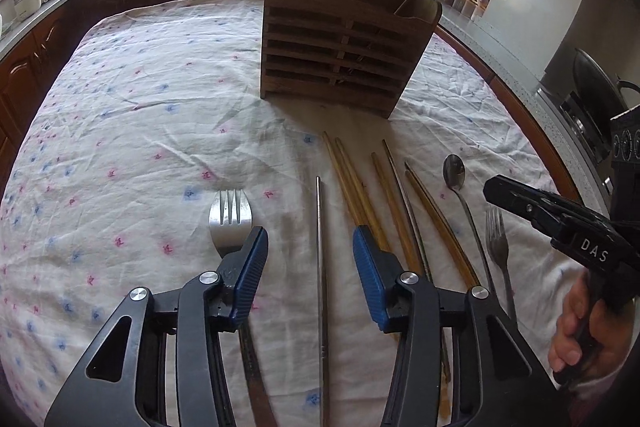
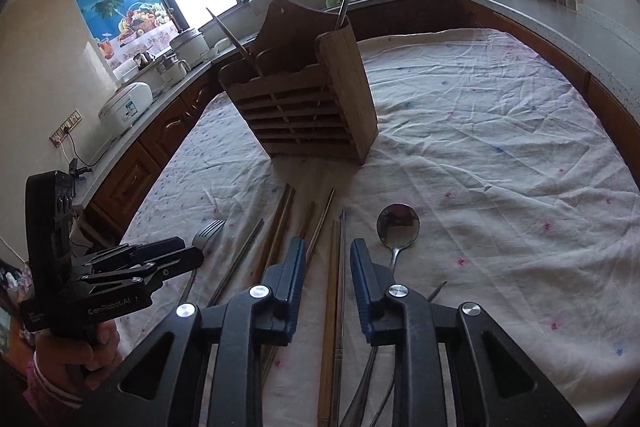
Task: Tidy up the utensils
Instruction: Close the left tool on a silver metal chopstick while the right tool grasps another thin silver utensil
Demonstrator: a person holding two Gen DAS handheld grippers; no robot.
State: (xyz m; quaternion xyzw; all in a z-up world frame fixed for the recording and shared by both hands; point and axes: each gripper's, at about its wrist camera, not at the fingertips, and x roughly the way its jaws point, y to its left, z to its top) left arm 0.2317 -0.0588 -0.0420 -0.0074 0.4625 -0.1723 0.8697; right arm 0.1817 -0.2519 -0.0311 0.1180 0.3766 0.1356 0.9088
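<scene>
Pick-up step, as I judge it; left tool part open, straddling a steel chopstick, not gripping; right tool narrower, around wooden chopsticks, pads not touching. Utensils lie on bench cloth before wooden holder. Next: lower, pinch, carry to holder.

A wooden utensil holder stands on the cloth-covered table, with a row of chopsticks lying side by side in front of it. A fork lies to their left, a spoon and second fork to their right.
</scene>
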